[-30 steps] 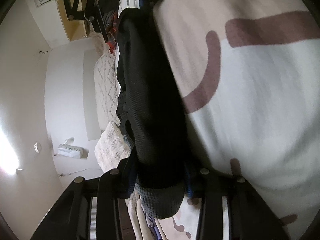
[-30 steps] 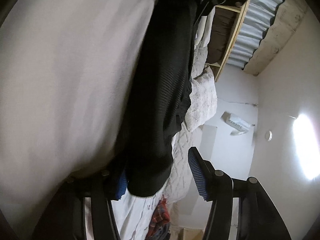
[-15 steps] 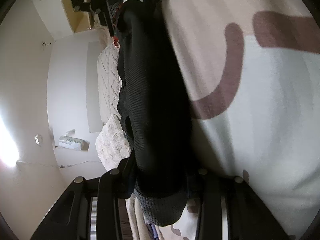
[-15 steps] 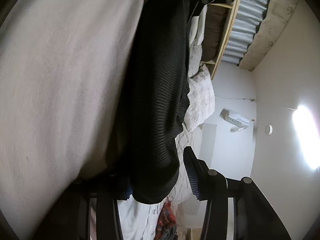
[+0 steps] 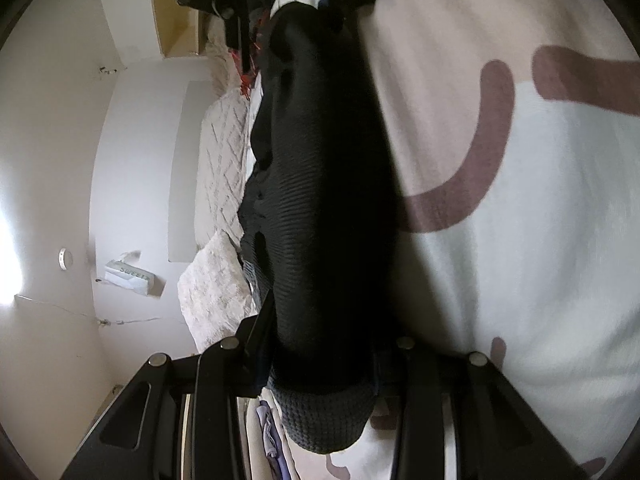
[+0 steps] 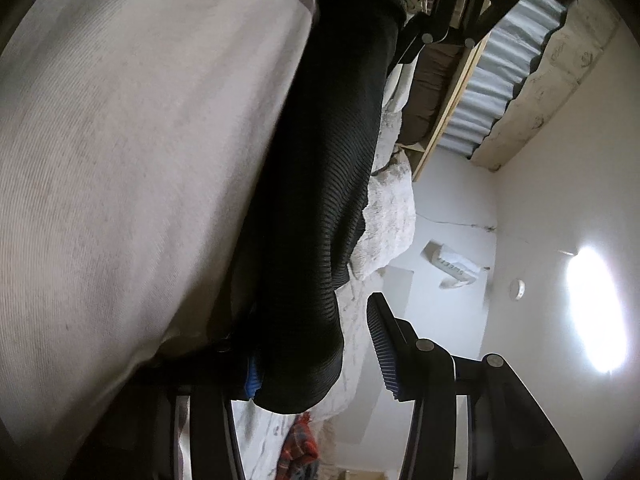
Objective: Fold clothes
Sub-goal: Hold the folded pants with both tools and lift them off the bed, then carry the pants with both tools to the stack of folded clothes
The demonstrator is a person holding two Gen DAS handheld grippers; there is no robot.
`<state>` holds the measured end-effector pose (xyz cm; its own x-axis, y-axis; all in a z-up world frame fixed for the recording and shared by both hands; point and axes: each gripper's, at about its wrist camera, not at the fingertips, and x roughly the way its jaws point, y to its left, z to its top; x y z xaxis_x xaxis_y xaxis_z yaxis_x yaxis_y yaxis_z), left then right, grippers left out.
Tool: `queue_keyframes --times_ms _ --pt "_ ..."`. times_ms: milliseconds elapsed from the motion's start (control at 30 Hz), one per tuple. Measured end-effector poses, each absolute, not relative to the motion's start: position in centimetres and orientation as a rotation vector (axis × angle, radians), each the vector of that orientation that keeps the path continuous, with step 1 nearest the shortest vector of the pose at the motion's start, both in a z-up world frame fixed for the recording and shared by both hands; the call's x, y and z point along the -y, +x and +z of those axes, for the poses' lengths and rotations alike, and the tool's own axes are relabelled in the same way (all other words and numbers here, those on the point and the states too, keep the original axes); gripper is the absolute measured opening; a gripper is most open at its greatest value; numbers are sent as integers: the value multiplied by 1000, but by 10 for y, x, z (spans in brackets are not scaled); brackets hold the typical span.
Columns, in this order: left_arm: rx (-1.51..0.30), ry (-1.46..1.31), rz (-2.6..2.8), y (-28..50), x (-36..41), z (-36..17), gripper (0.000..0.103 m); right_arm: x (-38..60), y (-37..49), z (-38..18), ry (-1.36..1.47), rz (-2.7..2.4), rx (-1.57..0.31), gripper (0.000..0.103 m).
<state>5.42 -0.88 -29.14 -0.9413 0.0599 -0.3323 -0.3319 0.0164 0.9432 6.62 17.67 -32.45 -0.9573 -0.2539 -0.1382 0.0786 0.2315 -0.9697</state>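
Observation:
A black ribbed garment (image 5: 320,200) hangs stretched in a long band between my two grippers, just above a white bed cover with brown curved marks (image 5: 520,240). My left gripper (image 5: 320,352) is shut on one end, and the knitted hem bulges out behind its fingers. At the other end, the garment (image 6: 320,200) lies between the jaws of my right gripper (image 6: 316,356) against the left blue pad. The right blue pad (image 6: 380,340) stands clear of the cloth with a gap. Each view shows the other gripper at the band's far end.
A cream quilted blanket (image 5: 224,160) and a fluffy pillow (image 5: 212,288) lie along the wall side of the bed. Red plaid cloth (image 6: 300,452) lies beyond. A wooden shelf (image 6: 440,112) stands at the back. Folded pale clothes (image 5: 268,432) sit under my left gripper.
The right jaws have narrowed, so the free blue pad stands closer to the garment. The left gripper has rolled a little while keeping its hold. The band stays stretched.

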Motion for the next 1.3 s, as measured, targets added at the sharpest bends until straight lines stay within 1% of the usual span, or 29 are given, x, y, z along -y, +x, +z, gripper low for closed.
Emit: queue_keyframes --times_ms 167,333,367,400,467,633,667,767,900,1100,1200,1300 --pt "-2030 -295 1994 53 6 -294 37 -177 63 -322 -107 -1829 -2201 48" --pt "-2051 -267 1983 53 5 -299 37 -179 60 -322 -141 -1861 -2152 48" --pt "-2056 -262 1982 53 5 -300 36 -178 59 -323 -131 -1858 -2152 45" --pt "-2057 -265 1981 53 4 -301 34 -176 58 -323 -108 -1846 -2158 37" --pt "-2061 -274 1978 53 4 -303 33 -173 56 -327 -52 -1819 -2168 29" --pt "-2054 -321 1964 55 1 -307 26 -169 56 -328 -36 -1820 -2176 23" --pt "-2050 -326 1961 54 1 -307 24 -169 56 -328 -30 -1819 -2178 21" --pt "-2031 -336 1946 53 2 -304 22 -167 54 -326 58 -1794 -2170 16" --pt "-1972 -391 1943 47 2 -290 22 -159 49 -298 232 -1807 -2061 14" --pt "-1867 -474 2121 39 1 -257 20 -143 48 -246 214 -1970 -1909 13" --pt "-1819 -476 2235 34 12 -225 20 -133 42 -217 190 -2052 -1858 13" --pt "-1660 -575 2377 21 33 -174 20 -123 32 -179 155 -2121 -1826 13"
